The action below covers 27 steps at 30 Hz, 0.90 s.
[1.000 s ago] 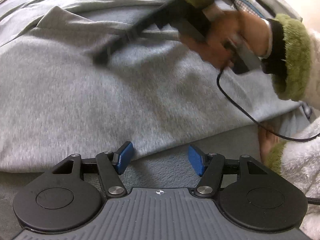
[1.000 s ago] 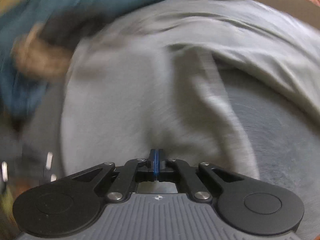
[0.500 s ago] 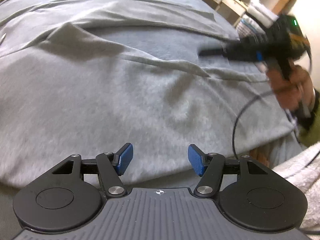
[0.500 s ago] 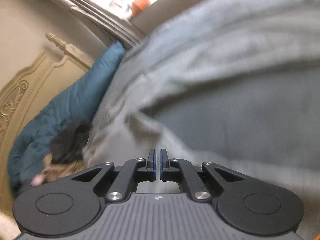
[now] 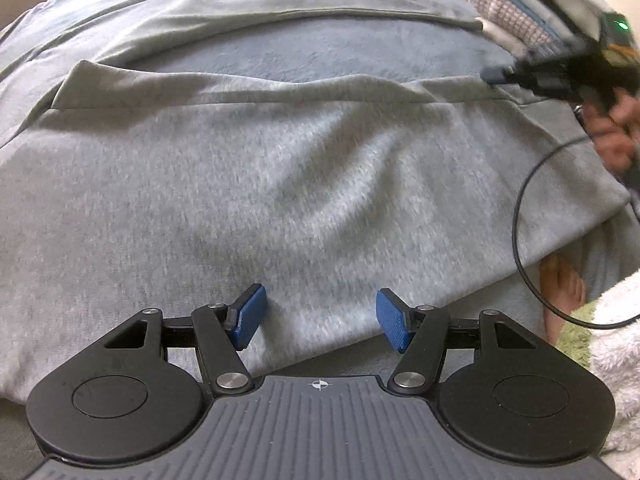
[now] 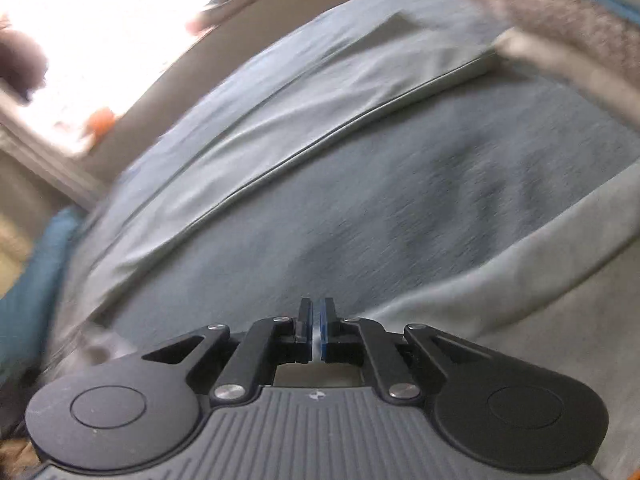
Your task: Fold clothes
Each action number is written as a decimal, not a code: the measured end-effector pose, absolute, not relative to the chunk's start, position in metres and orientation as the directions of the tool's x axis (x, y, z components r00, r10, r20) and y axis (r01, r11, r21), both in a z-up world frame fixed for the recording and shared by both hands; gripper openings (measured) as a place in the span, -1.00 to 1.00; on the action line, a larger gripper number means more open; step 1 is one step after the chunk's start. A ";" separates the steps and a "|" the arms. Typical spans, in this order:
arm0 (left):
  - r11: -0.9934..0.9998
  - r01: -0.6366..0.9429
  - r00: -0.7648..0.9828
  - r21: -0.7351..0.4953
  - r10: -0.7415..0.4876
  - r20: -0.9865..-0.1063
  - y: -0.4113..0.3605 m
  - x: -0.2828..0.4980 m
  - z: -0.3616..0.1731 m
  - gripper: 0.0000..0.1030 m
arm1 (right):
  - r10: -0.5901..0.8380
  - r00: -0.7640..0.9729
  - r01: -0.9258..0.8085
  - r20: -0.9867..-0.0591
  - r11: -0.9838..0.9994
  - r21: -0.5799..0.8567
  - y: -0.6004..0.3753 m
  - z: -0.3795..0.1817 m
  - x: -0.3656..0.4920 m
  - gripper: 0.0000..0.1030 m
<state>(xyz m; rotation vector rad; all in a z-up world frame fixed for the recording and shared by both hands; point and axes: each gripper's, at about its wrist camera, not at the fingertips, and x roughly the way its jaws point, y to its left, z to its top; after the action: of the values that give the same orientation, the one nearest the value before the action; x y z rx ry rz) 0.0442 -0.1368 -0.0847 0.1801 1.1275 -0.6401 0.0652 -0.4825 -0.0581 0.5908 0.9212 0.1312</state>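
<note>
your left gripper hangs with its jaws apart and empty, low over the near hem of the grey garment. your right gripper has its pads drawn together on nothing, pointing across the bare blanket past the garment's far-right corner. the garment lies spread on the blanket, its far edge seemingly turned over into a flap, though blur makes that hard to confirm. judging from this, the folding is barely begun: perhaps one edge is turned in, and the side folds and final halving remain. beyond sit folded linens and your fleecy sleeve.
</note>
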 end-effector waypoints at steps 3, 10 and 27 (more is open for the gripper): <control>0.815 0.548 0.267 -0.190 -0.386 -0.883 -0.135 0.046 -0.085 0.18 | 0.462 0.473 -0.016 -0.750 0.856 0.517 -0.455 -0.072 0.048 -0.95; 0.820 0.541 0.271 -0.187 -0.381 -0.884 -0.137 0.045 -0.085 0.18 | 0.137 0.640 0.326 -0.756 0.843 0.428 -0.590 -0.080 0.034 -1.00; 0.830 0.524 0.272 -0.191 -0.376 -0.886 -0.134 0.045 -0.086 0.18 | -0.155 0.576 0.609 -0.802 0.736 0.295 -0.662 -0.064 -0.004 -1.00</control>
<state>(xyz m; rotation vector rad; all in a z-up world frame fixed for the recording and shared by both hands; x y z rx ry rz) 0.0452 -0.1340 -0.0864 0.1492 1.1445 -0.6090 -0.0039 -0.6618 -0.0639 0.5988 0.8461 -0.4800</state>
